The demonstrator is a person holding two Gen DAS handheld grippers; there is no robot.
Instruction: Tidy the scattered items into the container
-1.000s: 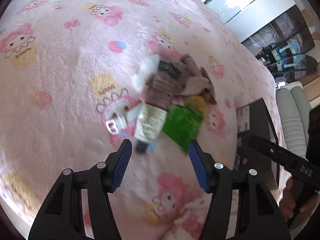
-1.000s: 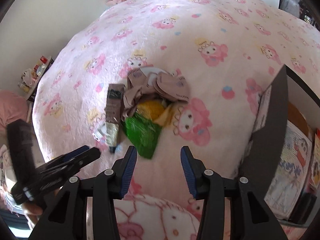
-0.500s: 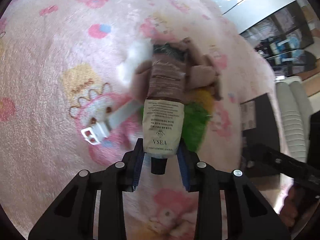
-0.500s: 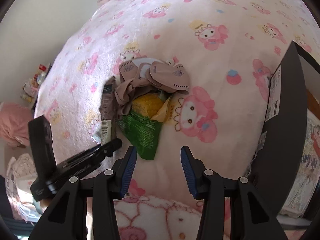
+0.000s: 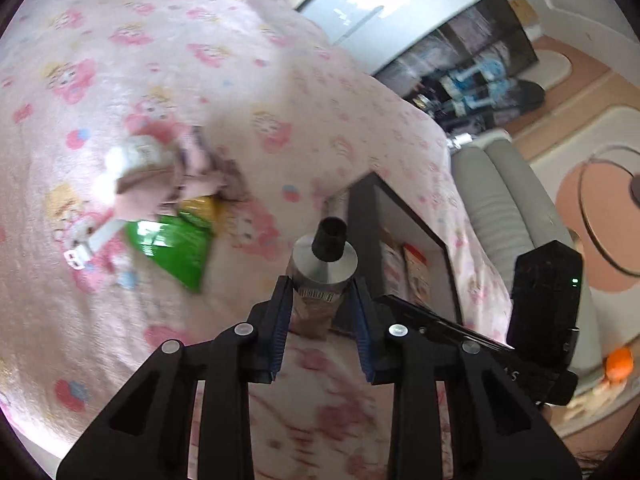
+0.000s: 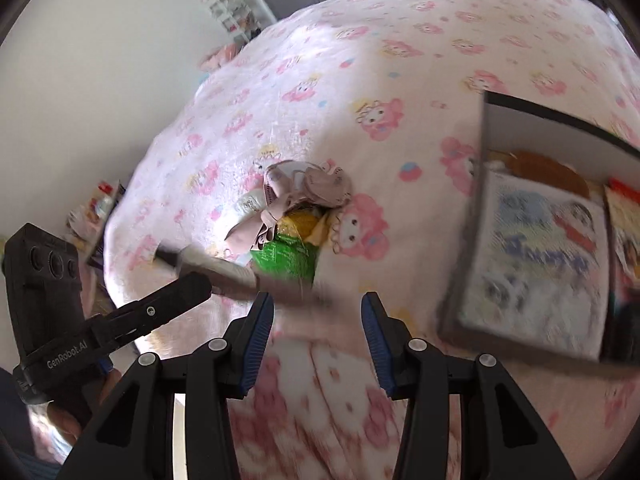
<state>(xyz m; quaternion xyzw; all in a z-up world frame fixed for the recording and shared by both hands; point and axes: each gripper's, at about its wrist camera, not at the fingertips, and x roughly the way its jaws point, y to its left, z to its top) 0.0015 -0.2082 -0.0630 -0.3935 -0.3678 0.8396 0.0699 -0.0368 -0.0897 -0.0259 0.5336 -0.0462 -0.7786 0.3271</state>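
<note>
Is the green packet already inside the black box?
No, the green packet lies on the pink blanket next to the pile of cloth, apart from the black box.

Pink cartoon-print blanket [image 5: 248, 92], grey sofa [image 5: 516, 216], dark glass-fronted cabinet [image 5: 476, 76] behind.

The blanket [image 6: 420, 52] lies bare on the far side of the pile [image 6: 296, 216] and between pile and box [image 6: 560, 120], a clear lane. The box's dark wall [image 5: 362, 208] stands up across the approach from the pile side; its mouth is open above, but books [image 6: 532, 256] cover most of its floor. The left gripper [image 5: 320, 308], its jaws closing on a tube [image 5: 320, 280], sits just before that wall. The right gripper [image 6: 318, 320] hangs open, nothing between its jaws, over bare blanket.
</note>
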